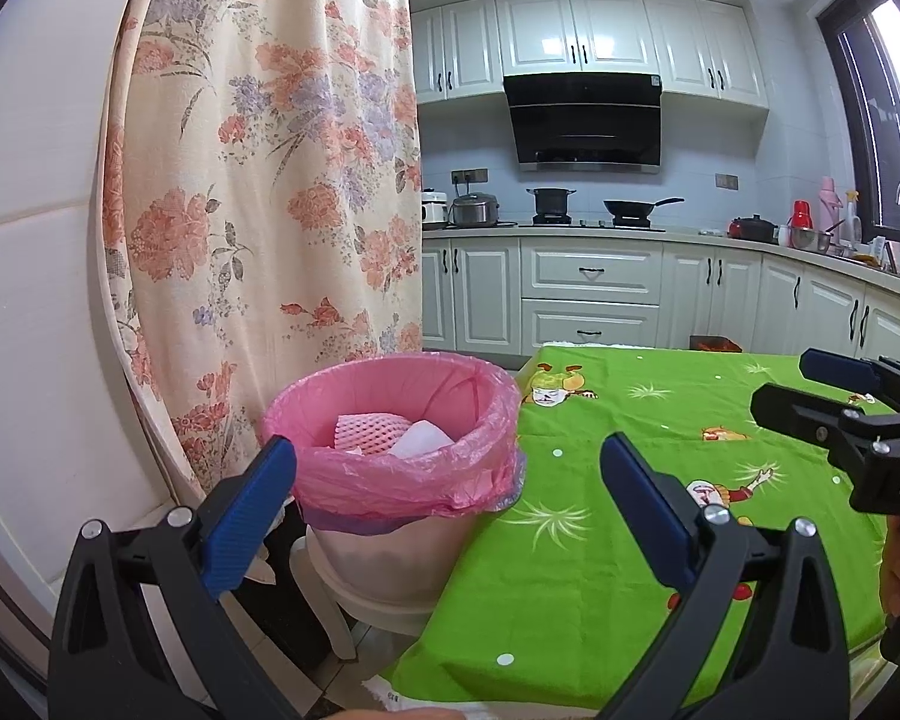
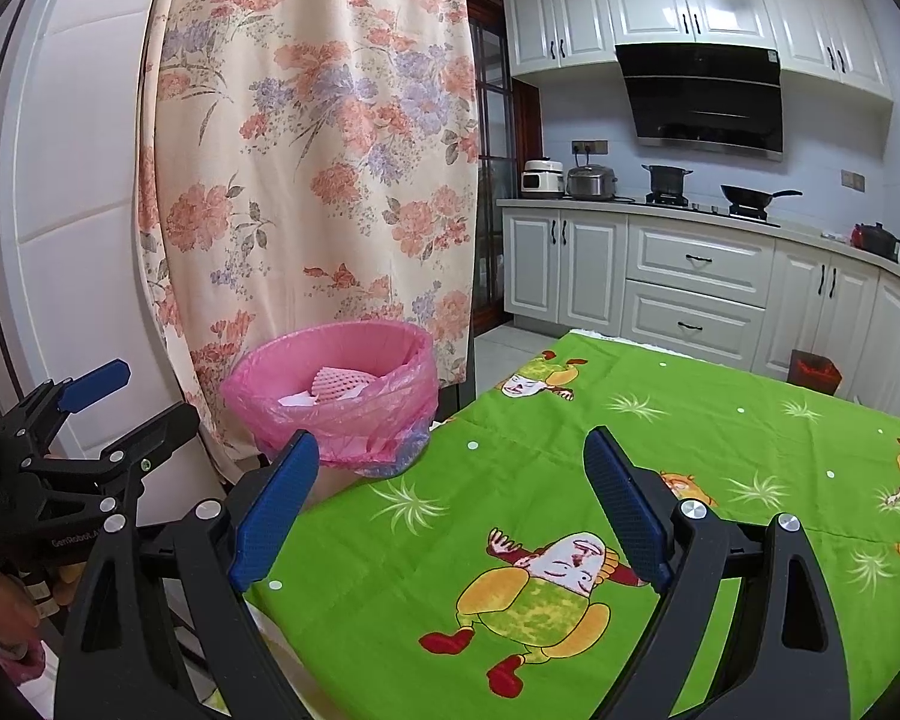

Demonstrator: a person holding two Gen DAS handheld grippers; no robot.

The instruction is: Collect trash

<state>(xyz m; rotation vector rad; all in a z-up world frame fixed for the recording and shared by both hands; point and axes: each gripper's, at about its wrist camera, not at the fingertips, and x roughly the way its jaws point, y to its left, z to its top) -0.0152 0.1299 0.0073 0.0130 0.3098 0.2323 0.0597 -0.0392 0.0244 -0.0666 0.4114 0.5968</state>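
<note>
A white bin with a pink liner [image 1: 411, 483] stands on a stool beside the table's left edge; it also shows in the right wrist view [image 2: 336, 420]. Inside lie a pink foam net [image 1: 366, 433] and white paper [image 1: 421, 439]. My left gripper [image 1: 447, 510] is open and empty, just in front of the bin. My right gripper [image 2: 450, 501] is open and empty above the green tablecloth [image 2: 570, 480]. The right gripper shows at the right edge of the left wrist view [image 1: 810, 396], and the left gripper at the left of the right wrist view [image 2: 132, 396].
A floral curtain [image 1: 258, 180] hangs behind the bin beside a white door [image 1: 30, 240]. Kitchen cabinets and a counter with pots [image 1: 588, 276] lie beyond the table. A small dark bin [image 2: 815, 371] stands on the floor past the far table edge.
</note>
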